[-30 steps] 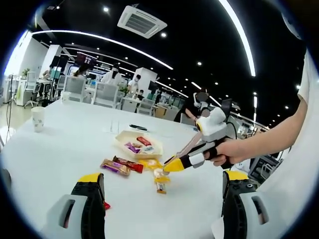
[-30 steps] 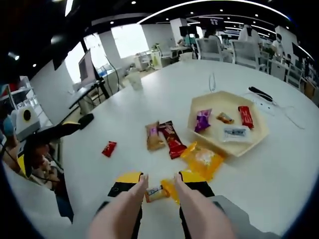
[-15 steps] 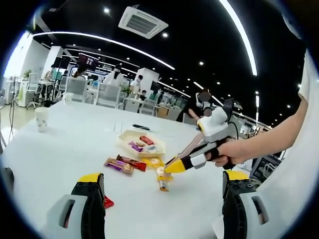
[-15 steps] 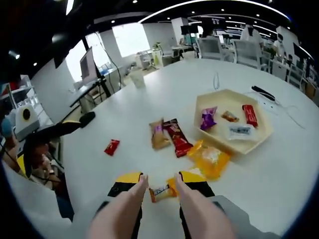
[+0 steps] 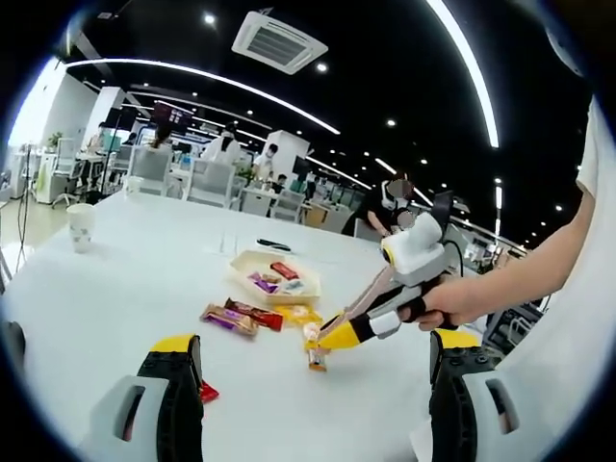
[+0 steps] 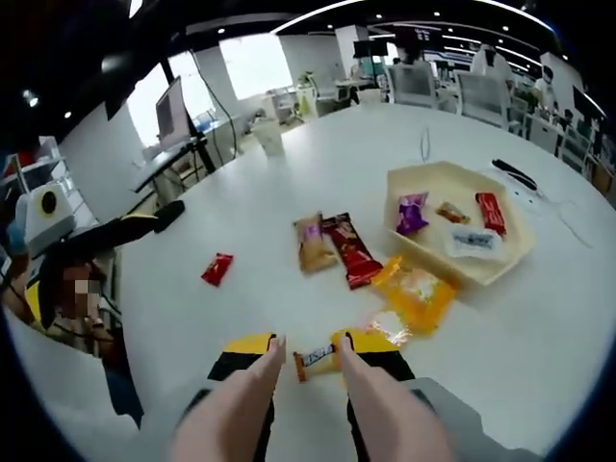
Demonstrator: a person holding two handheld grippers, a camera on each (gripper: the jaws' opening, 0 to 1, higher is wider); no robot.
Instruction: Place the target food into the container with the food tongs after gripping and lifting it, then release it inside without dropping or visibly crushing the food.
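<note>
A small orange snack bar [image 6: 316, 358] sits pinched between the yellow-tipped tongs of my right gripper [image 6: 308, 345], which is shut on it. In the left gripper view the right gripper [image 5: 332, 337] comes in from the right in a person's hand, and the snack bar [image 5: 315, 359] hangs at its tip just over the white table. A beige hexagonal tray [image 6: 423, 173] holding several wrapped snacks lies farther ahead, and shows as the tray [image 5: 243, 262] in the left gripper view. My left gripper [image 5: 314, 345] stands wide open with nothing between its fingers.
A yellow snack bag [image 6: 416, 294], a brown packet [image 6: 310, 243] and a dark red packet [image 6: 348, 252] lie between the gripper and the tray. A small red packet [image 6: 218, 269] lies to the left. A paper cup [image 5: 81, 227] and a black cable [image 6: 520, 175] are farther off.
The right gripper has drawn back and up with the snack bar still between its tongs, away from the yellow bag. The left gripper has stayed open.
</note>
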